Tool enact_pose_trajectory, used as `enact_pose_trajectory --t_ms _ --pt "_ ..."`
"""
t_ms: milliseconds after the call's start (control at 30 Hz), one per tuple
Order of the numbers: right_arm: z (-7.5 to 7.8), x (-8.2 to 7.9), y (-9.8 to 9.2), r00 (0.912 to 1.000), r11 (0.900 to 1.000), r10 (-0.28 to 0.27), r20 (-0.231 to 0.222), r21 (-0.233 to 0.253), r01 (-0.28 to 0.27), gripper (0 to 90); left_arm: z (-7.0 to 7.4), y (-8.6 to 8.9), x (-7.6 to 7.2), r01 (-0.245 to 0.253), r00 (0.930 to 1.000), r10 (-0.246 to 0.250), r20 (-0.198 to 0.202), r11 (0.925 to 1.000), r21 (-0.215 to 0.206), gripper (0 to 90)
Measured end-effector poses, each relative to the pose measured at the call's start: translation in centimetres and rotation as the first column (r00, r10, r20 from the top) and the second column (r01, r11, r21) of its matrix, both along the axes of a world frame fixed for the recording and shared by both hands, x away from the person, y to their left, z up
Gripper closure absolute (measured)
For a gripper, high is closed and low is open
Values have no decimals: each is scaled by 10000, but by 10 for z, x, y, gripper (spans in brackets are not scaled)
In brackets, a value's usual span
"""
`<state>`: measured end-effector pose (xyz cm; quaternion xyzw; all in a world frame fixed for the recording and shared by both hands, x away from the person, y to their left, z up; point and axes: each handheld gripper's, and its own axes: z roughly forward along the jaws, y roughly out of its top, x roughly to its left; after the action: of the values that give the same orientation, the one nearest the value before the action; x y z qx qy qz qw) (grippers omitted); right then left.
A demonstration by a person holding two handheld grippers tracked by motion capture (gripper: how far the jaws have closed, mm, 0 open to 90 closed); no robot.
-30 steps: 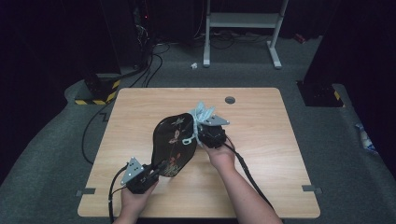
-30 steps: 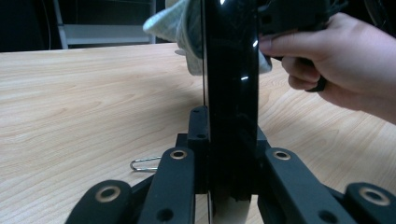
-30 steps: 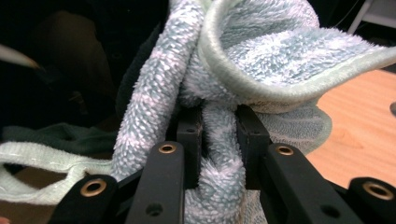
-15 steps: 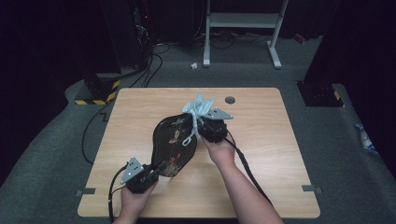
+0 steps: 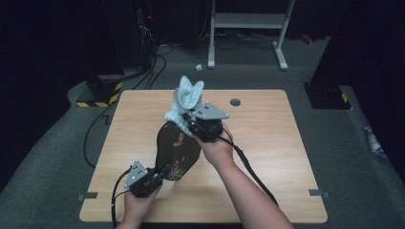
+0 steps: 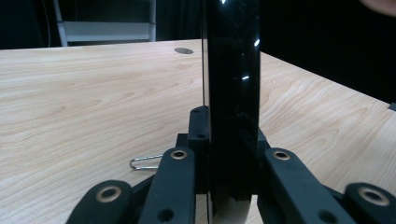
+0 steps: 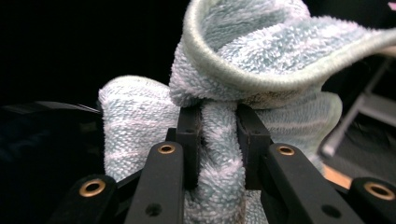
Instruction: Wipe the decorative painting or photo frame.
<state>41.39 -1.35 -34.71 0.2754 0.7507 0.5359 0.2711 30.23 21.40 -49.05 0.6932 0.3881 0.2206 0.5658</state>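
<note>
Wiping of black plate [image 5: 175,149] in progress. Left gripper [image 5: 160,174] pinching plate rim, plate held tilted on edge above table [image 5: 267,143] near front edge, centre-left. Right gripper [image 5: 190,120] clamped on pale blue towel [image 5: 185,99], pressed at plate's far rim. Judged: far rim reached; remaining passes and set-down left.

No readable text; plate [image 5: 177,149] decoration possibly floral, unlettered.

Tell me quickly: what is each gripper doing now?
Left gripper: shut on the black tray.
Right gripper: shut on the blue towel.
</note>
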Motion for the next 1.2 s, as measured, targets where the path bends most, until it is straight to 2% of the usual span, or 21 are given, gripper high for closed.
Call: enact_pose_trajectory --t_ms 167,367,567,667,767,967,1067,1200 --pt "17 -26 24 9946 9971 764 701 -114 -758 746 0 0 0 -3 10000 3 39 10000 48 796" --pt "23 -43 42 9846 9886 1462 964 -517 -1417 747 0 0 0 24 10000 -25 55 9999 107 796" --pt "20 -49 45 9820 9867 1595 1007 -474 -1554 749 0 0 0 17 10000 -18 87 9999 128 796" --pt "18 -54 47 9783 9859 1576 1345 -769 -1483 750 0 0 0 7 10000 -8 97 9999 120 796" --pt "18 -57 49 9759 9845 1598 1489 -972 -1463 750 0 0 0 14 10000 -15 88 9999 146 796" --pt "20 -48 46 9809 9863 1495 1244 -885 -1391 748 0 0 -1 -34 10000 33 74 9999 96 795" --pt "21 -32 39 9884 9904 1221 899 -755 -1154 747 0 0 -1 -36 10000 35 93 9999 143 795" --pt "19 -17 33 9940 9938 965 510 -608 -934 746 0 0 -1 -22 9999 20 114 9999 147 794"
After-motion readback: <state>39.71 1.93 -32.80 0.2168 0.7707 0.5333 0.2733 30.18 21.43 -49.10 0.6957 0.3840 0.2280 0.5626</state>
